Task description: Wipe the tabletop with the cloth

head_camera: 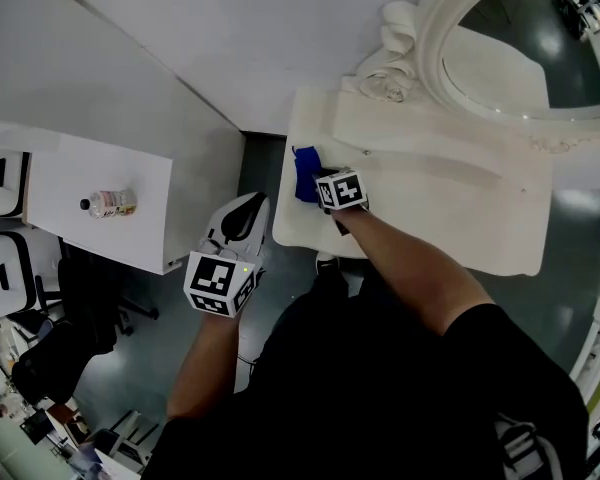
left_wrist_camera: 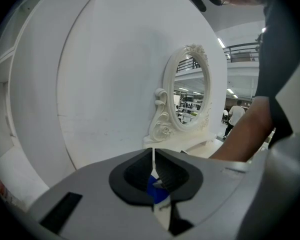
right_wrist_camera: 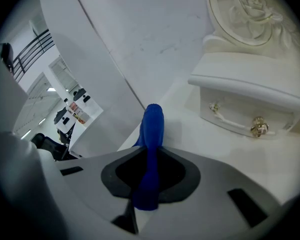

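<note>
A blue cloth (head_camera: 305, 173) lies bunched at the near left corner of the white vanity tabletop (head_camera: 430, 213). My right gripper (head_camera: 318, 182) is shut on it; in the right gripper view the cloth (right_wrist_camera: 153, 126) stands up between the jaws (right_wrist_camera: 151, 159) and rests on the tabletop (right_wrist_camera: 190, 134). My left gripper (head_camera: 250, 208) hangs off the table's left edge, over the floor. Its jaws (left_wrist_camera: 153, 156) are shut with only a thin slit between them and hold nothing; a bit of the blue cloth (left_wrist_camera: 155, 190) shows beyond them.
An ornate white oval mirror (head_camera: 520, 48) and a small drawer unit (right_wrist_camera: 250, 104) with a gold knob stand at the back of the table. A white wall runs on the left. A separate white desk (head_camera: 100, 168) with a bottle (head_camera: 108, 203) and dark chairs (head_camera: 5, 268) stand far left.
</note>
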Demonstrator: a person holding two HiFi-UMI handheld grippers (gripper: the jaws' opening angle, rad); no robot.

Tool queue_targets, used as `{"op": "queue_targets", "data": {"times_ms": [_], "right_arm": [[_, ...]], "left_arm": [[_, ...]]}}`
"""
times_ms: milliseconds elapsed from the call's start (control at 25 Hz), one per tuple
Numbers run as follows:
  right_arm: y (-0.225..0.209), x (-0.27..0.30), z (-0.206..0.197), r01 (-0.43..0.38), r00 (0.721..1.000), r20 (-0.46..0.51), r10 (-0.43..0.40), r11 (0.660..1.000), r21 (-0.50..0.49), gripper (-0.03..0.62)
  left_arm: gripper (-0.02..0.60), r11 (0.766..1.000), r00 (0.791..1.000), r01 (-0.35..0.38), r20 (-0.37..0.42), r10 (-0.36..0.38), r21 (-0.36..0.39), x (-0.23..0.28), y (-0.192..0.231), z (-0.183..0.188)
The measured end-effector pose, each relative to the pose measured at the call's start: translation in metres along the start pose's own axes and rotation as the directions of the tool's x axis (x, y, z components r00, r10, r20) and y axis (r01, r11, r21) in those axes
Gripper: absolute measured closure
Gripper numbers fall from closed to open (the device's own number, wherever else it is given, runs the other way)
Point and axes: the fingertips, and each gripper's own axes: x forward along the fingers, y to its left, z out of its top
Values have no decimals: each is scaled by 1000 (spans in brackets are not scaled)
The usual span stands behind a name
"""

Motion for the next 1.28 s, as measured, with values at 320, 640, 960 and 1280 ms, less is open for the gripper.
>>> {"op": "queue_targets", "data": {"times_ms": [320,640,960,1280], "right_arm": [[-40,-27,-15,78,997,-25,-76,996,51,548],[-110,-80,-48,159,987,-43,-155,983,90,548],[-197,-148,-89,258,966,-56,-252,953,162,548],[-287,-216,-127,342,940,-76,-333,912,227,548]], "left_arm": [[557,999,1000,30,-5,-30,18,15,-18,8],[557,995,996,89,-13,-88,51,50,-64,20],[557,981,984,176,-20,-175,75,99,-118,39],[557,966,971,239,-36,-237,100,150,-173,59]]}}
